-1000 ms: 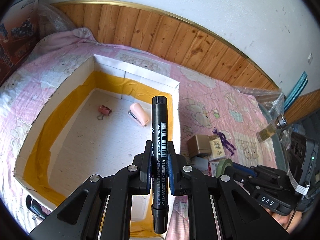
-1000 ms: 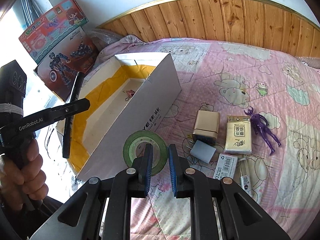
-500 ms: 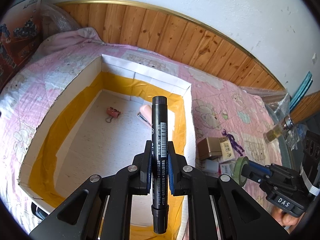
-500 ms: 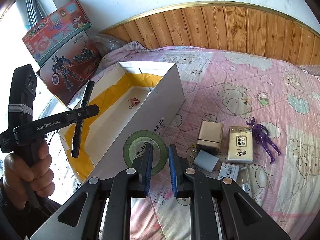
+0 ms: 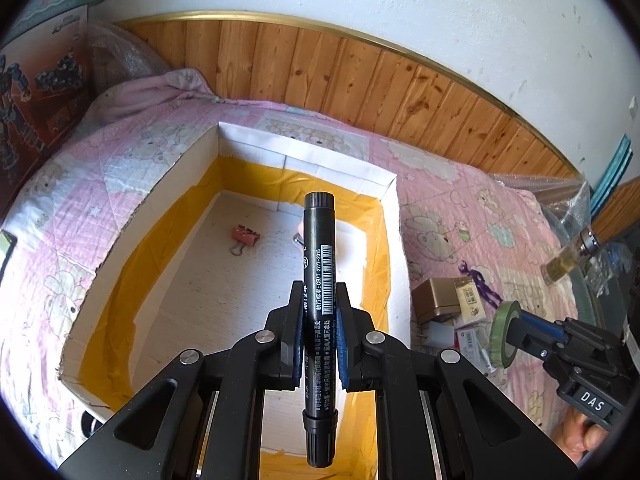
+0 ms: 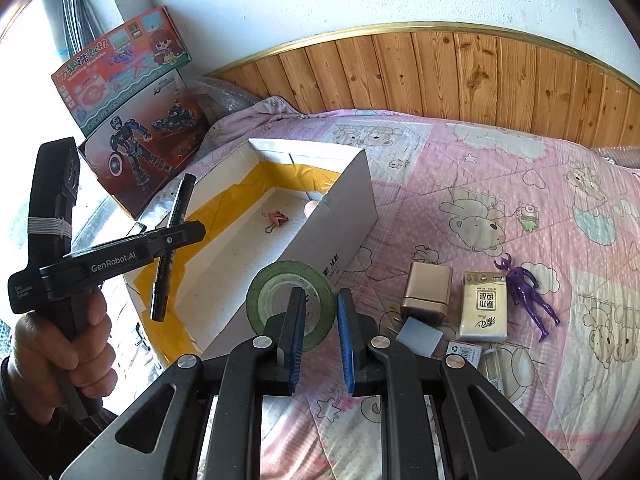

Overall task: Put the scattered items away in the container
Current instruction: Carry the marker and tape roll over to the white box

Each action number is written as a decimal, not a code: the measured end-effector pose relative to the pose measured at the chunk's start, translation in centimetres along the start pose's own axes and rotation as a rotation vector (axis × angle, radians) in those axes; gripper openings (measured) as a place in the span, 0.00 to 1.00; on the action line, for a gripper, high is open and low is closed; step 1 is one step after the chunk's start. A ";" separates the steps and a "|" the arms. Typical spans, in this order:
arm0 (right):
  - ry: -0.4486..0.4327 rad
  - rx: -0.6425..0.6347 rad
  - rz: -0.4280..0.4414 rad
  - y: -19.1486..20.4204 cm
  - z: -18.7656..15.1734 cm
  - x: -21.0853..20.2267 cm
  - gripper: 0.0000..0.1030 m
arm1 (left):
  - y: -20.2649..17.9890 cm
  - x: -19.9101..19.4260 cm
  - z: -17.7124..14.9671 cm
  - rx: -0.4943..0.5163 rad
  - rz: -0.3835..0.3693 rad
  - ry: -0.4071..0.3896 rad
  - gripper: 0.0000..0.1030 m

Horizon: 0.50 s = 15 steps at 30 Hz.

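A pink quilted bed (image 6: pixel 460 184) carries a white box (image 6: pixel 344 216), and beside it a gold box (image 6: pixel 426 292), card pack (image 6: pixel 484 306), purple figure (image 6: pixel 528 292) and grey pad (image 6: pixel 422 330).

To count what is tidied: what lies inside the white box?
Inside the white box: a pink binder clip and a pale pink thing, half hidden by the wall. Near corner unseen.

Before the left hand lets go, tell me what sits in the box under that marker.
Little does. The marker, clamped in the left gripper, hangs over bare white floor of the box. The binder clip lies farther in, clear of the drop.
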State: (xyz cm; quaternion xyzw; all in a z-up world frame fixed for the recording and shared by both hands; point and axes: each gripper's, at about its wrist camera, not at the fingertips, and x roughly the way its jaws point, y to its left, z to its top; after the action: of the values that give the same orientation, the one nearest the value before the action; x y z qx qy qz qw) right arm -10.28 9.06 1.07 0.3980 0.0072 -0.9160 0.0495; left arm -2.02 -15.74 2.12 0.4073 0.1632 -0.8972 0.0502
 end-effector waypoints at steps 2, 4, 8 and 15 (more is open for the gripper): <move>-0.011 -0.013 0.002 0.5 0.1 -0.2 0.17 | -0.1 -0.2 0.0 0.011 0.008 -0.007 0.13; -0.020 -0.025 0.005 1.0 0.3 -0.3 0.16 | -0.2 -0.3 0.0 0.021 0.016 -0.013 0.13; -0.029 -0.040 0.019 1.9 0.4 -0.4 0.16 | -0.2 -0.3 0.0 0.020 0.010 -0.012 0.13; -0.048 -0.068 0.027 3.4 0.6 -0.5 0.16 | -0.1 -0.3 0.1 0.016 0.006 -0.012 0.13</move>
State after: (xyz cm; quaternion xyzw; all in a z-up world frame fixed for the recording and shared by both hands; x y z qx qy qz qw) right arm -10.09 5.69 1.92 0.3741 0.0315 -0.9238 0.0756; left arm -1.95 -15.68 2.43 0.4030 0.1543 -0.9007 0.0506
